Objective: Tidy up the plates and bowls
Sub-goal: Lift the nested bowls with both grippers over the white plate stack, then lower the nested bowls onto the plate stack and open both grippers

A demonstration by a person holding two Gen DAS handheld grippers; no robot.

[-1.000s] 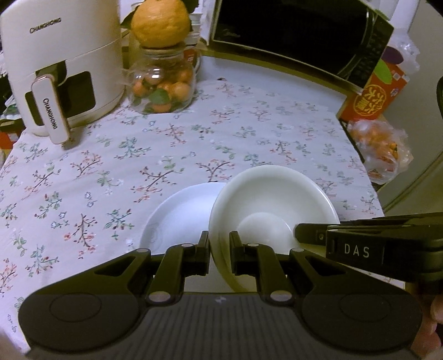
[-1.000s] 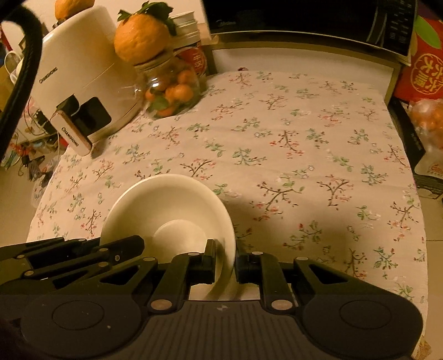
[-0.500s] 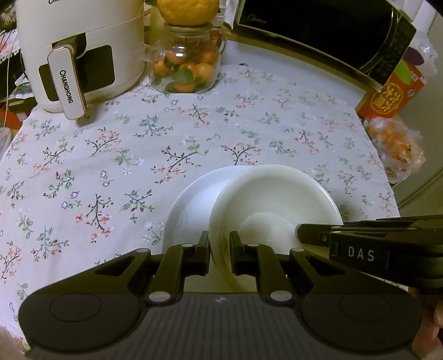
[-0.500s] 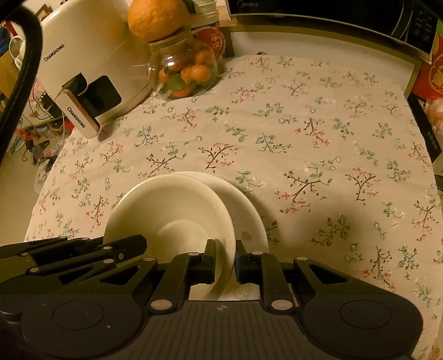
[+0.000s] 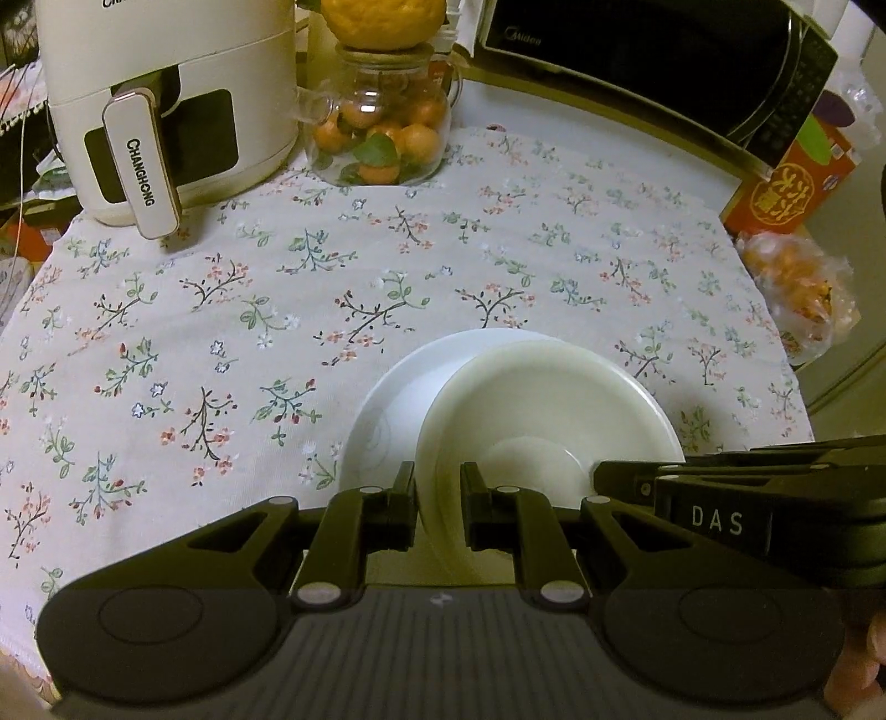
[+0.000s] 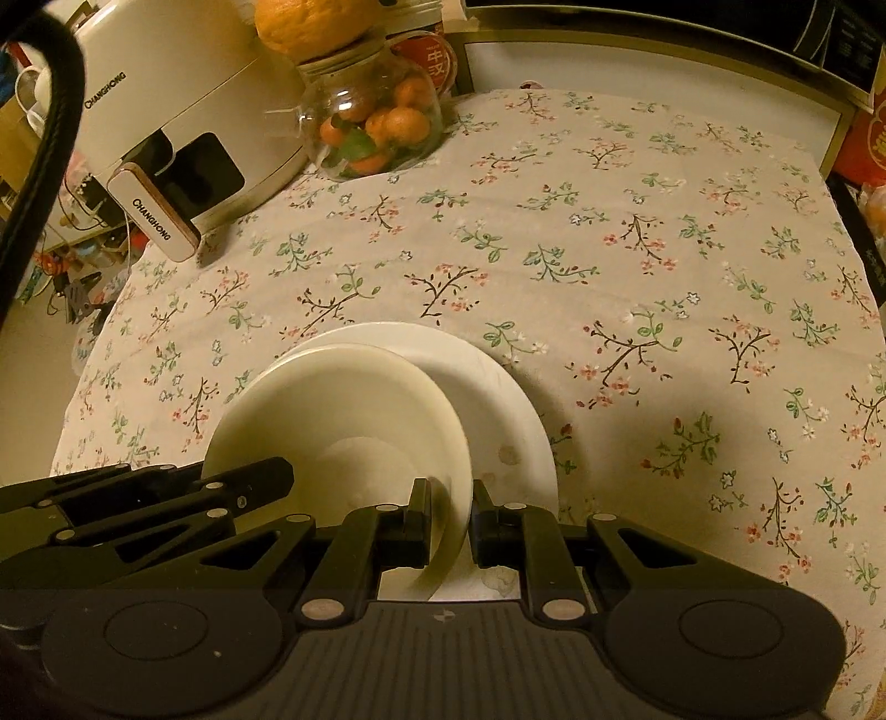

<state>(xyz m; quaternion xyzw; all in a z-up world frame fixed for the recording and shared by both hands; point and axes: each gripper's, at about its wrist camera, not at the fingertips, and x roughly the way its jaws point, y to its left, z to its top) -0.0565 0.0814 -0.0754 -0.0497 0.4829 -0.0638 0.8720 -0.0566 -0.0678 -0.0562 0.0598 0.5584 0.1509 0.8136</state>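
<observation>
Floral cloth (image 5: 232, 332) is covering the bench across both views, and we are working near its lower centre. We are holding one cream bowl (image 5: 548, 421) with both sets of tongs at once: the left tongs (image 5: 438, 512) are pinching its rim at the bottom centre of the left wrist view, jaws narrow with the rim between them, and the right tongs (image 6: 449, 523) are gripping the opposite rim at the bottom centre of the right wrist view, likewise narrow on the rim. The bowl is sitting tilted over a white plate (image 5: 398, 399) that is lying flat on the cloth; in the right wrist view the bowl (image 6: 343, 421) is overlapping the left part of the plate (image 6: 504, 421). We cannot tell whether the bowl's base is touching the plate.

In the upper left of both views a white air fryer (image 5: 166, 99) is standing, and just beside it, at upper centre, a glass jar (image 5: 382, 144) of small oranges with a large orange (image 5: 382, 22) resting on top. A black microwave (image 5: 653, 72) is filling the upper right of the left wrist view, with a red box (image 5: 792, 183) and a bag of oranges (image 5: 797, 288) at the right edge.
</observation>
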